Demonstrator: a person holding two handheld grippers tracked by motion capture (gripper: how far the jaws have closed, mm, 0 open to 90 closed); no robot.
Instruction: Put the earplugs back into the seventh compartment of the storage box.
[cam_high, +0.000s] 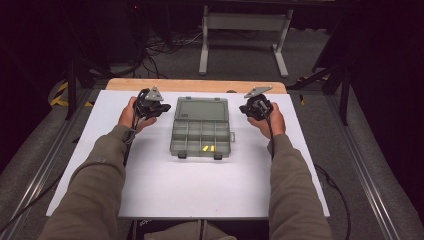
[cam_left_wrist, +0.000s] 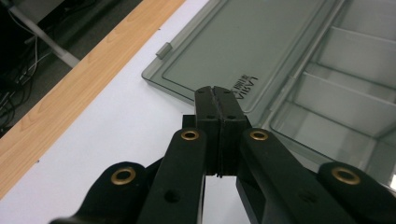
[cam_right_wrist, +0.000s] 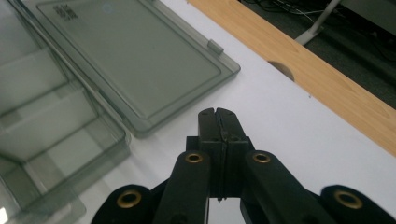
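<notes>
High view: the box (cam_high: 200, 135) lies open in the middle of the white table (cam_high: 165, 185), its lid (cam_high: 202, 108) folded flat on the far side. Two small yellow pieces (cam_high: 207, 148) sit in a near compartment of the box, right of its middle. The left gripper (cam_high: 159, 107) hangs just left of the lid, the right gripper (cam_high: 248, 108) just right of it, neither touching the box.

Left gripper view: the left gripper (cam_left_wrist: 215, 92) has its jaws pressed together on nothing, its tip over the table just beside the lid (cam_left_wrist: 243, 44) near the hinge line. The empty compartments of the box (cam_left_wrist: 343, 100) lie beyond.

Right gripper view: the right gripper (cam_right_wrist: 218, 113) is likewise closed and empty, over bare table near the lid's (cam_right_wrist: 130, 63) corner with the latch tab (cam_right_wrist: 215, 45).

I judge the box stands opened and the hands are poised at either side of the lid. If closing is next, each gripper must part its jaws or slip under the lid's outer edge and swing it toward the person over the box, evenly on both sides.
</notes>
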